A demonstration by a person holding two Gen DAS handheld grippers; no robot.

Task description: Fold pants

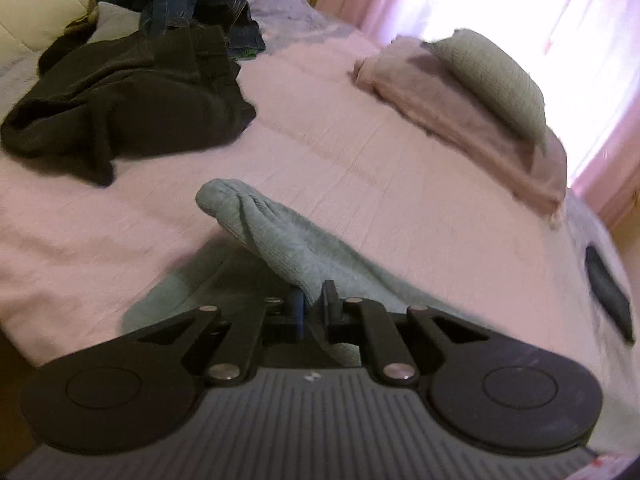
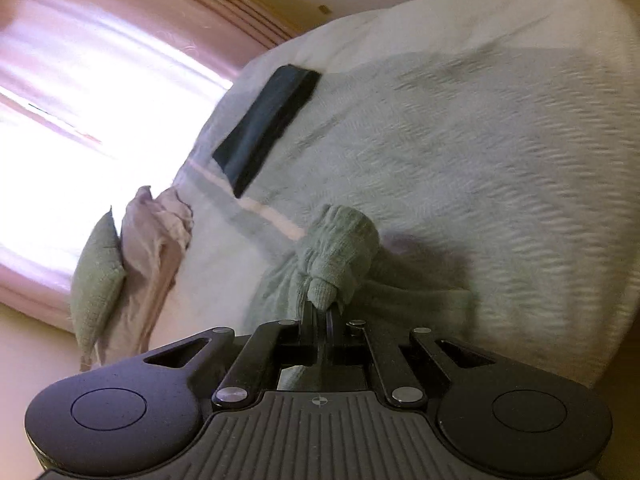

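Both tongs are clamped on the same grey-green pants (image 1: 280,236), which lie on the bed (image 1: 360,152) at its near edge. The left tongs (image 1: 311,304) pinch a bunched fold that rises in a ridge from the jaws and drapes back to the cover. The right tongs (image 2: 322,312) are pressed tight on a gathered knot of the ribbed cloth (image 2: 336,252), probably a cuff or waistband end

Judgement: two separate pinches on one edge let the person lift and carry that edge over the rest, so this looks like the start of a fold, with the cloth raised but not yet laid across

The black garment (image 1: 128,96) and the jeans (image 1: 196,0) sit heaped well apart at the far side, likely waiting their turn. A pillow (image 1: 492,80) on a folded pink cloth (image 1: 460,132) keeps to the window side, clear of the working area

Hard to make out:
- which part of the pants each pinch holds, since the body of the garment blends into the pale cover in the right wrist view
- pad contact, as cloth covers the fingertips in both views
- a dark flat item (image 2: 268,128) near the bed edge, unidentified
- motion blur softens edges; glare from the curtains (image 2: 80,80) washes out the window
- neither hand is in view
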